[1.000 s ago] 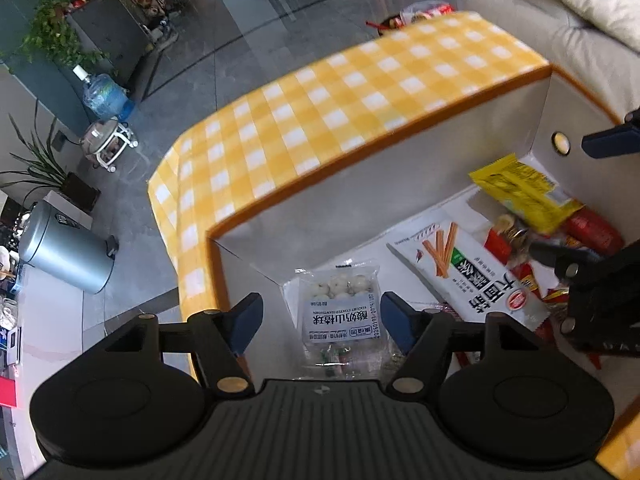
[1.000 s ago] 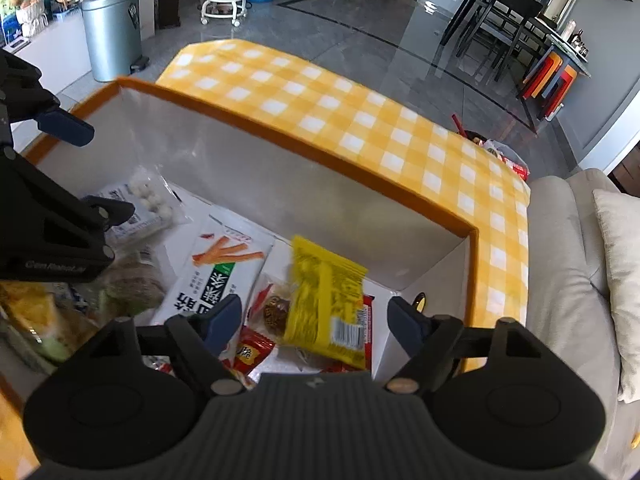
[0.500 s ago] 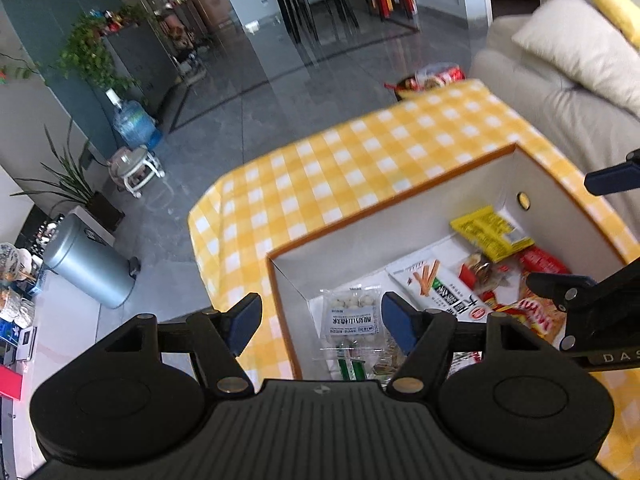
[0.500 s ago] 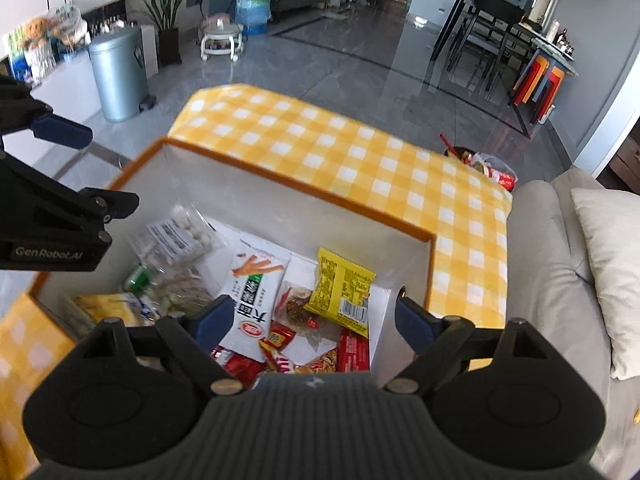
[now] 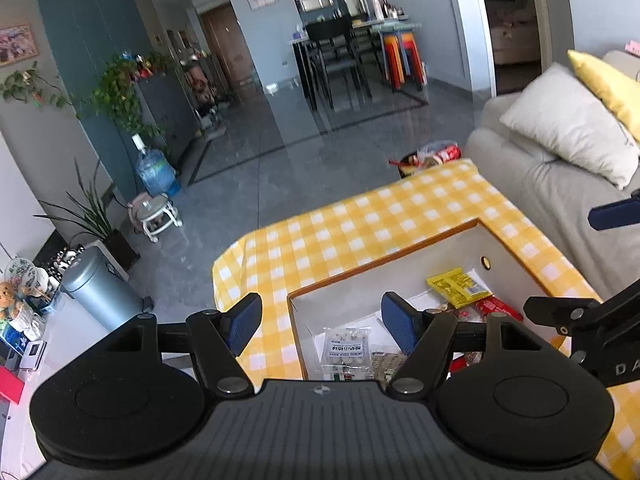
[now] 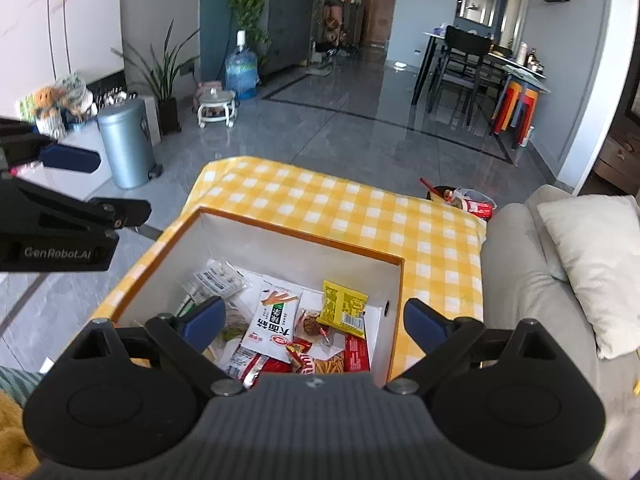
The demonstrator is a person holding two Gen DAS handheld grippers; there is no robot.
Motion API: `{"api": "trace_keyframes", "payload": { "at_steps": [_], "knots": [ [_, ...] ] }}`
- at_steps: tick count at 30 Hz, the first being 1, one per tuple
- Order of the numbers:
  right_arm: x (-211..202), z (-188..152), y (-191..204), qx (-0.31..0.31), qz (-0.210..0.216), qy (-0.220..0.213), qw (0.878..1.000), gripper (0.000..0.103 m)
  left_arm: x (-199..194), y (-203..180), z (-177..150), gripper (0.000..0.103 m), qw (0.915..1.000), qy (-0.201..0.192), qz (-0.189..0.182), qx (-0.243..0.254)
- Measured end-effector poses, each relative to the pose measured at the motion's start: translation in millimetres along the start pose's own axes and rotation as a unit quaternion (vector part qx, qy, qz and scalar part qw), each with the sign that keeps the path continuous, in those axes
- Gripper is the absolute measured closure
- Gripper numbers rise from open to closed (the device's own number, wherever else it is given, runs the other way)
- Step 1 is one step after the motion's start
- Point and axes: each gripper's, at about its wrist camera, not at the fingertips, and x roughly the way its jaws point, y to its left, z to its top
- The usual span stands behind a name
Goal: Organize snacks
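Assorted snack packets, among them a yellow packet [image 6: 343, 307] and a white carrot-stick pouch [image 6: 276, 318], are lying loose inside the white orange-rimmed box [image 6: 280, 248] below the empty, still-widening right gripper [image 6: 314, 320] and the empty, spread left gripper [image 5: 320, 322].

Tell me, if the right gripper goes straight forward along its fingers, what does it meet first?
Probably the snack packets in the box, near the white packet with orange sticks. The right gripper is empty, jaws opening. Depth is unclear.
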Motion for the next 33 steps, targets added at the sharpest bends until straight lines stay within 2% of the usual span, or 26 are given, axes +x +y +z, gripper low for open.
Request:
{"api": "trace_keyframes", "payload": {
  "at_steps": [6,11,22,33],
  "knots": [
    [-33,-13,-2,0.044,0.016,-0.015,0.999,0.008,-31,-1,-14,0.022,0.9989,-0.034,0.007,-0.030],
    [-54,-25,2,0.066,0.009,-0.033,0.997,0.007,-45,-4,-26,0.021,0.9983,-0.038,0.007,-0.044],
    [-69,-52,4,0.091,-0.017,-0.045,0.995,0.004,-34,-8,-59,0.021,0.9956,0.005,-0.016,-0.092],
    [-54,-74,8,0.096,-0.044,-0.034,0.994,0.004,-26,-14,-81,0.020,0.9933,0.053,-0.022,-0.100]
  ]
}}
